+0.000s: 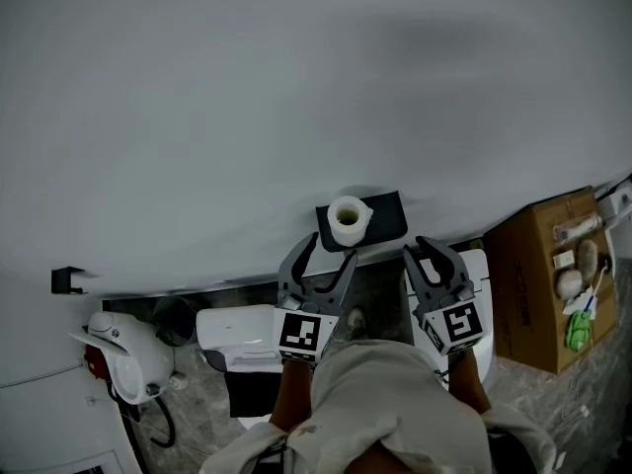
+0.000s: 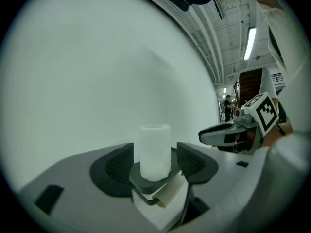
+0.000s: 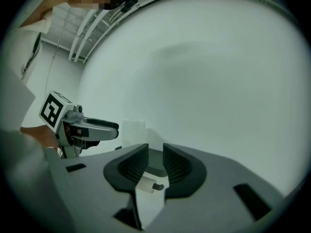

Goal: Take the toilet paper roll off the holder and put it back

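A white toilet paper roll (image 1: 348, 219) stands upright on the flat top of a black wall holder (image 1: 388, 215). In the left gripper view the roll (image 2: 155, 152) sits between the jaws of my left gripper (image 2: 155, 163), with a narrow gap at each pad, so nothing is gripped. The left gripper (image 1: 333, 247) is just in front of the holder. My right gripper (image 1: 436, 247) hangs to the right of the roll, its jaws (image 3: 155, 161) only slightly apart and holding nothing. From there the roll (image 3: 133, 130) shows faintly, up to the left.
The plain white wall (image 1: 296, 97) lies close ahead. Below are a white toilet (image 1: 237, 332) and a grey tiled floor. A brown cardboard box (image 1: 538, 284) stands at the right and a white appliance (image 1: 123, 352) at the left. A small black hook (image 1: 67, 280) is fixed to the wall.
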The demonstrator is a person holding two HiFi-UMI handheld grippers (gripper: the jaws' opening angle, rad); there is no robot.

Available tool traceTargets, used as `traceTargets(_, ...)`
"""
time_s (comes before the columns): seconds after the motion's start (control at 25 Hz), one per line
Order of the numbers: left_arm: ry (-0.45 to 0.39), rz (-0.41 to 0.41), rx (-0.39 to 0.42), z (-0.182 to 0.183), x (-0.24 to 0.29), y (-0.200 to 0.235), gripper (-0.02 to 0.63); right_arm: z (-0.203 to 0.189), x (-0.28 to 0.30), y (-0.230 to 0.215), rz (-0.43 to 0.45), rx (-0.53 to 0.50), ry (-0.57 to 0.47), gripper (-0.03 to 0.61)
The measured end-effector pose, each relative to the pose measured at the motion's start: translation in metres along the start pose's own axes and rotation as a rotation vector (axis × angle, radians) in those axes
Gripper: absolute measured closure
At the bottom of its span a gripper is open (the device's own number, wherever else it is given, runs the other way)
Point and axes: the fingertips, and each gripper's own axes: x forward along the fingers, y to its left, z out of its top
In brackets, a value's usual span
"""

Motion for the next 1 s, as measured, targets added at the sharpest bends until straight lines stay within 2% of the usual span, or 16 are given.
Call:
traceTargets(0.2, -0.009, -0.013, 0.011, 0.002, 0.008, 0.001, 0.322, 0.001, 0.004, -0.001, -0.004, -0.002, 0.003, 0.489)
traceTargets(0.36, 0.023, -0.028, 0.016, -0.003, 0.014, 0.001, 0.308, -0.001, 0.005, -0.001, -0.007, 0.007, 0.038, 0.489)
traceTargets(0.64, 0.048, -0.060, 0.031, -0.007, 0.026, 0.000, 0.293, 0.003, 0.011, -0.001, -0.012, 0.018, -0.020, 0.488)
traceTargets(1.0, 0.068, -0.089, 0.056, -0.007, 0.040, -0.001, 0.273, 0.002, 0.012, -0.004, -0.029, 0.022, -0.008, 0.488)
